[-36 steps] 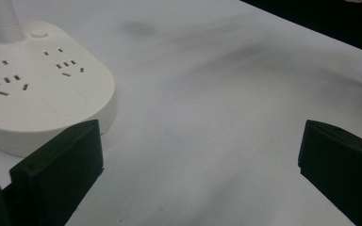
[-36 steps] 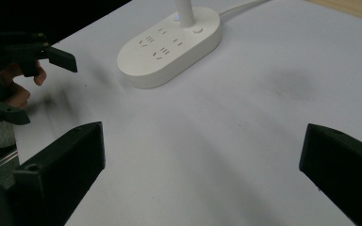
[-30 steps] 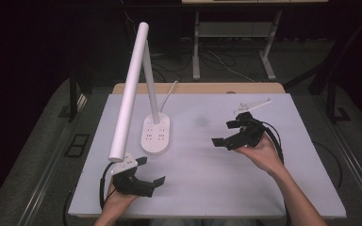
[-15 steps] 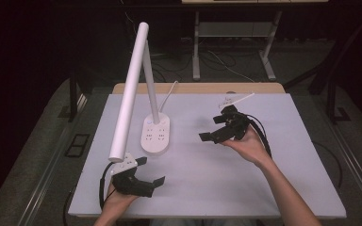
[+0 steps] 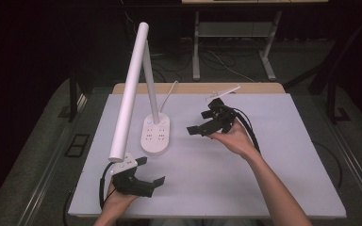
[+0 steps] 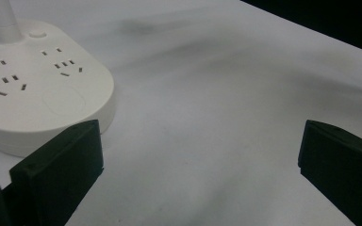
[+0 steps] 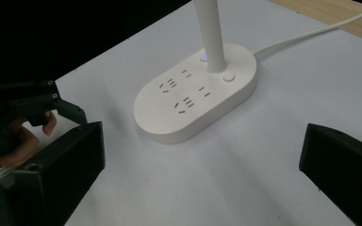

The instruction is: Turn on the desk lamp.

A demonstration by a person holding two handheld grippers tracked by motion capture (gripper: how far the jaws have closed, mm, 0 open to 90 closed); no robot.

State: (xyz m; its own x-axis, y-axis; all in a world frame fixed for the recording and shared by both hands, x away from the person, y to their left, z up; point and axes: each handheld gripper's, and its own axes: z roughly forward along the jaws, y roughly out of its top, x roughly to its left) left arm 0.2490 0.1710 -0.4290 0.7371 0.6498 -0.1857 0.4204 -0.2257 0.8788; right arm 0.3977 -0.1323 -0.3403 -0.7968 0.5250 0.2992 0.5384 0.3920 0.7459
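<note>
A white desk lamp stands on the white table (image 5: 264,188). Its oval base (image 5: 155,136) carries several socket holes, and a long light bar (image 5: 129,89) slopes down toward the front left. My left gripper (image 5: 151,172) rests open near the front edge, just below the bar's low end, with nothing between its jaws. Its own view shows the base (image 6: 42,94) close at the left, beyond the open left gripper (image 6: 198,174). My right gripper (image 5: 199,121) hovers open to the right of the base, pointing at it. The base (image 7: 195,101) lies ahead of the empty right gripper (image 7: 200,174).
A white cable (image 5: 169,92) runs from the base to the table's wooden back edge (image 5: 193,88). In the right gripper view the other hand and left gripper (image 7: 37,101) sit at the far left. Dark floor, cables and a metal frame (image 5: 231,33) lie behind the table.
My right gripper has moved left across the table, closer to the lamp base, staying open. The left gripper and the lamp have not moved.
</note>
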